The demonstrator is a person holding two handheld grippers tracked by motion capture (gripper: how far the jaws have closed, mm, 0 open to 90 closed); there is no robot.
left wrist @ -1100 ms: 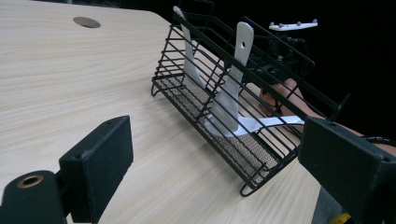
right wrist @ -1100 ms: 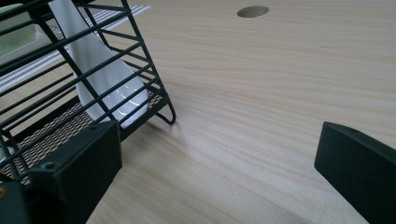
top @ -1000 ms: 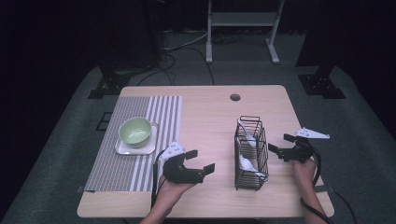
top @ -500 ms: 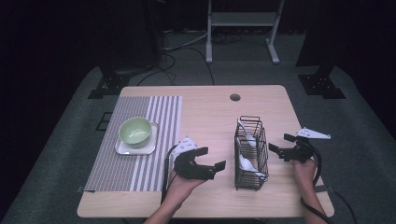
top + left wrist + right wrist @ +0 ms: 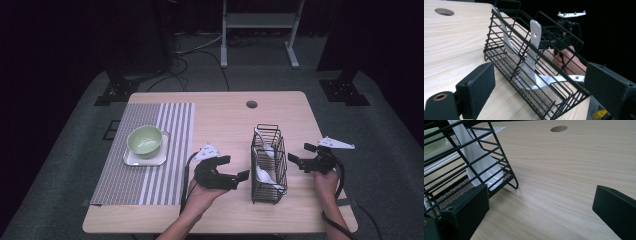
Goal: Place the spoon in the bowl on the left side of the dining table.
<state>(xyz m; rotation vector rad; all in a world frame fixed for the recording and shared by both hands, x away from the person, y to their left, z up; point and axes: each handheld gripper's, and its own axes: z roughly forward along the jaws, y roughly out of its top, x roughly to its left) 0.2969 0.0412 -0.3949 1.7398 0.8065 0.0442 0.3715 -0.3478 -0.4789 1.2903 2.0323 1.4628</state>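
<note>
Spoons sit in wire basket at table's right-centre, btwn both grippers. Look like glazed ceramic: stiff, slick, prob. chippable, light. Best grab is upper handle poking above rim, not the bowl end. Near spoon leans, handle up and toward far side, bowl down on mesh. Left gripper jaws apart, just left of basket; right gripper jaws apart too, holding nothing.

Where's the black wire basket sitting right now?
In the high view, the black wire basket stands on the right half of the light wooden table, between the left gripper and the right gripper, holding white spoons.
</note>
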